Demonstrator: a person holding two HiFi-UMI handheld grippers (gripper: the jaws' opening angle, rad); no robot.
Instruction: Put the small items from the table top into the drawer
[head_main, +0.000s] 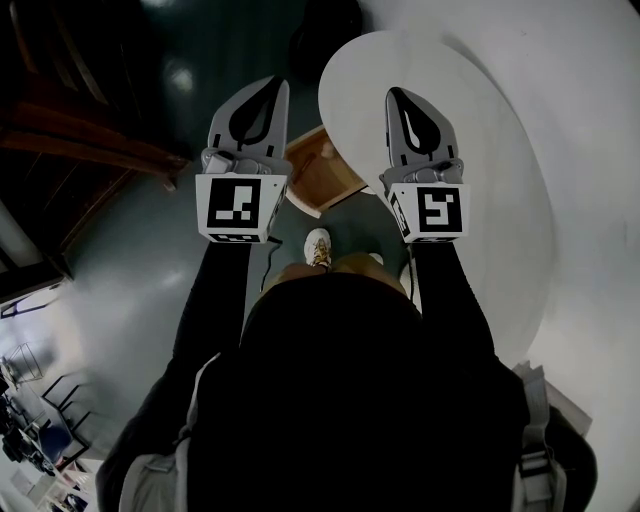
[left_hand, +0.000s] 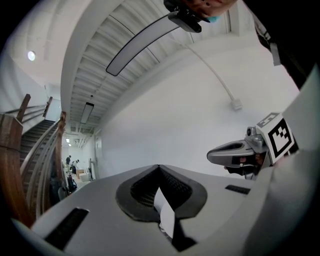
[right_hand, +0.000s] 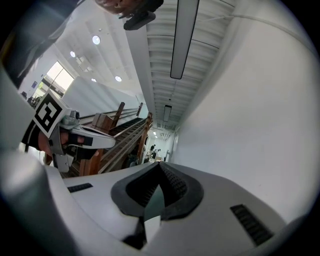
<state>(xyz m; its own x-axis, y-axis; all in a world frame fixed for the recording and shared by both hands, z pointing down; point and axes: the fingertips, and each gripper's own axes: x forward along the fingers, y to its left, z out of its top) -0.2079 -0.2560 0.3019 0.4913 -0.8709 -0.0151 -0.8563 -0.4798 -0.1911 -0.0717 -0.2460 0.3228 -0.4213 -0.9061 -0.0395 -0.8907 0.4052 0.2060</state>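
Observation:
Both grippers are held up level in front of the person, side by side. My left gripper (head_main: 268, 90) (left_hand: 159, 169) has its jaws shut with nothing between them. My right gripper (head_main: 398, 98) (right_hand: 159, 166) is shut too and holds nothing. Each shows in the other's view: the right gripper (left_hand: 240, 152) and the left gripper (right_hand: 82, 137). Below them, in the head view, stands a white round table (head_main: 480, 150). An open wooden drawer (head_main: 318, 178) juts out from under its edge, with a small pale thing (head_main: 328, 150) in it. No small items show on the table top.
The person's shoe (head_main: 317, 247) stands on the dark floor just before the drawer. A wooden staircase (head_main: 80, 140) (right_hand: 125, 130) rises at the left. A plain white wall (left_hand: 190, 110) lies ahead of both grippers.

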